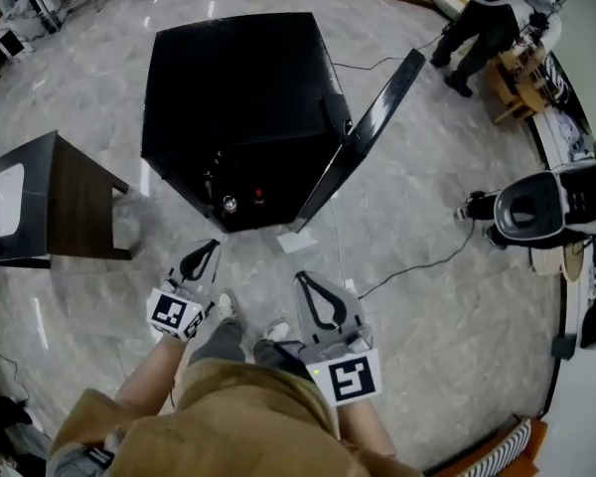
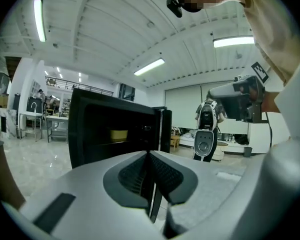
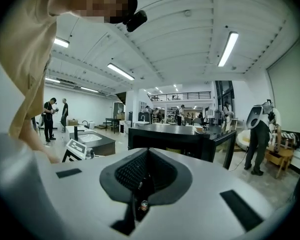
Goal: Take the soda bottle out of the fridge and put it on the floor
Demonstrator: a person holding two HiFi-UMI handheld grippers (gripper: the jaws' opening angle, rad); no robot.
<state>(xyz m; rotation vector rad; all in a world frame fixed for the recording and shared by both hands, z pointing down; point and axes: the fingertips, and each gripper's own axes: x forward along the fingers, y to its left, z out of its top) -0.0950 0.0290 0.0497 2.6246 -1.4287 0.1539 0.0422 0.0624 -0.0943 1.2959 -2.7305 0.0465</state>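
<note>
A black mini fridge (image 1: 238, 97) stands on the marble floor with its door (image 1: 372, 132) swung open to the right. Its inside is dark; a small round cap (image 1: 228, 204) and a red spot (image 1: 258, 195) show low in the opening, too small to name. In the left gripper view a yellow thing (image 2: 118, 133) sits on a fridge shelf. A tiny bottle with a red label (image 3: 142, 205) shows through the slit below the right jaws. My left gripper (image 1: 214, 243) (image 2: 149, 153) and right gripper (image 1: 300, 276) (image 3: 148, 150) hover shut and empty just short of the fridge front.
A dark side table (image 1: 70, 202) bearing a white panel (image 1: 2, 202) stands to the left. A cable (image 1: 417, 261) runs across the floor on the right, near a white machine (image 1: 536, 207). A person (image 1: 477, 18) stands far right. White paper (image 1: 298, 238) lies below the door.
</note>
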